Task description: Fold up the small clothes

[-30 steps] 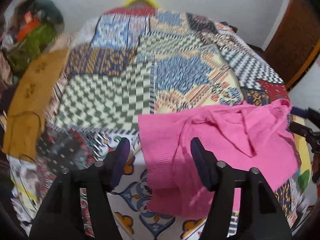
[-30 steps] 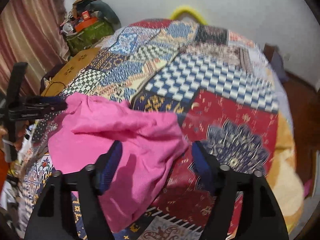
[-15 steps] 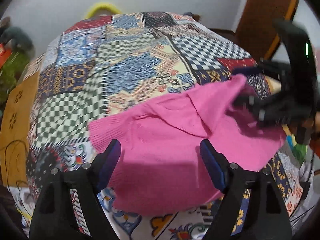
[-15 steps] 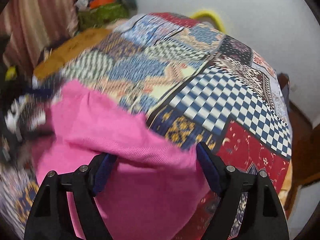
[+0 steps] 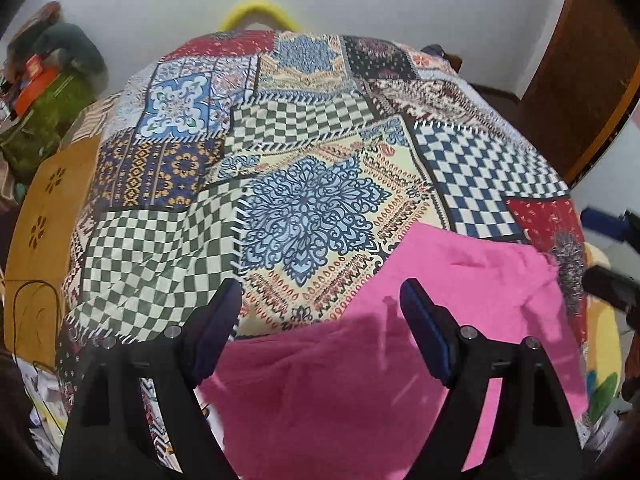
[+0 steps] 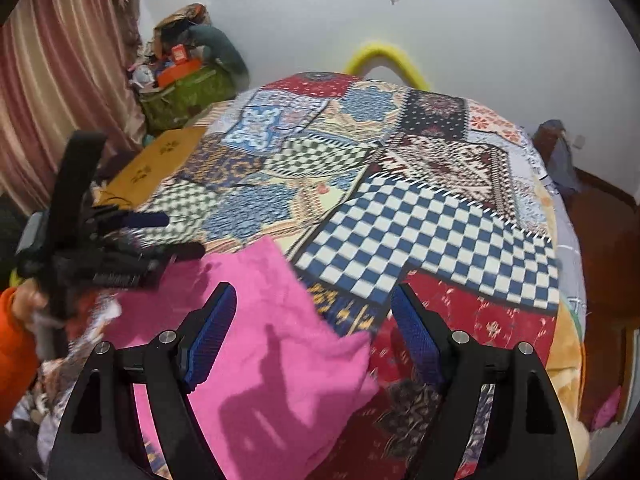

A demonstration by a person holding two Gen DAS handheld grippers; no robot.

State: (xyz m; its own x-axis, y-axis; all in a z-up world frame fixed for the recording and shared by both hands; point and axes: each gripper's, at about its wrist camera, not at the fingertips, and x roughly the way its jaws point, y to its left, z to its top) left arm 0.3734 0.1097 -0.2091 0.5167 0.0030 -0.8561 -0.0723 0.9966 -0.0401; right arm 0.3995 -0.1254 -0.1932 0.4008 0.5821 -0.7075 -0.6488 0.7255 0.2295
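White wall (image 6: 500,40) behind, striped curtain (image 6: 60,92) on the left of the right view, brown door (image 5: 580,72) on the right of the left view. We work over a bed under a patchwork quilt (image 5: 312,168); a yellow hoop (image 5: 258,10) sticks up at its far end, a green bag (image 6: 184,92) full of stuff sits past the bed's left side, and a tan board (image 5: 44,208) with flower cutouts runs along that same side.

The pink cloth (image 5: 400,360) lies flat on the near edge of the quilt, folded into a rough block, one corner pointing away from us.

Left gripper (image 5: 320,312): jaws wide apart, nothing pinched. In its own view the cloth sits below and to the right; the right finger is over pink, the left finger over the green checks. Pads clear of the fabric.

Right gripper (image 6: 312,320): also spread, gripping nothing. In its view the cloth fills the lower left; the left finger is over pink, the right finger over the red patch. The cloth's right corner lies between the two fingers, under them.

In the right view the left gripper shows at far left, blurred, held by a hand (image 6: 24,304) in an orange sleeve (image 6: 12,344), fingertips just beyond the cloth's far-left edge.
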